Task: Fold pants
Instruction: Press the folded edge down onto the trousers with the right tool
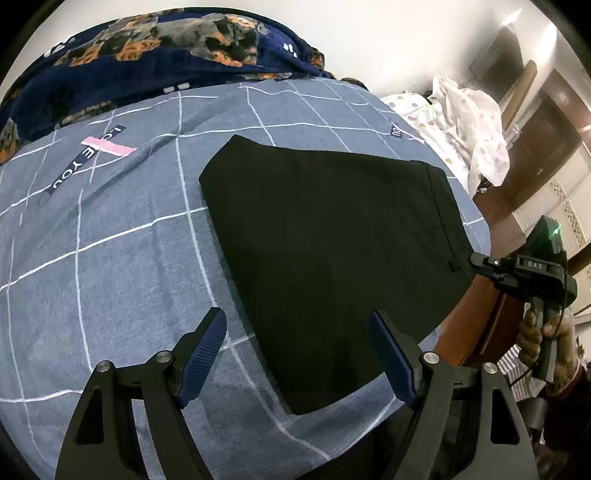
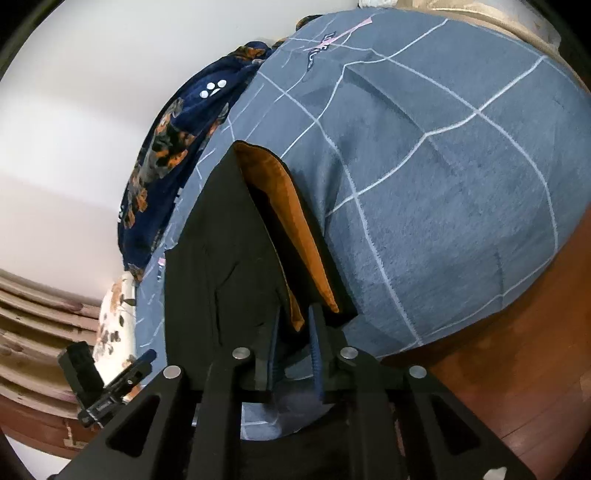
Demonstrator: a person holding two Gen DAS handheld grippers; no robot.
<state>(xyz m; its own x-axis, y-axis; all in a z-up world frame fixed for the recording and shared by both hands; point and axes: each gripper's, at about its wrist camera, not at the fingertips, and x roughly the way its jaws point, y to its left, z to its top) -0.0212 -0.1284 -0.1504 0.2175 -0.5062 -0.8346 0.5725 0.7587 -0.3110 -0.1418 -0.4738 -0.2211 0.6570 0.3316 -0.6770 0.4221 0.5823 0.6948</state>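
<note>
Left wrist view: pants (image 1: pixel 332 236) lie folded compact on the bed (image 1: pixel 110 258), ahead of the left gripper (image 1: pixel 297 354), jaws apart. Right gripper (image 2: pixel 295 332) jaws clamp the waistband edge; probably little remains.

I am working in a home bedroom: a bed (image 1: pixel 110 258) under a grey checked sheet, a navy dog-print blanket (image 1: pixel 166 48) bunched by the white wall (image 1: pixel 369 33), a heap of pale laundry (image 1: pixel 469 125), a dark wooden door (image 1: pixel 546 147) beyond.
</note>
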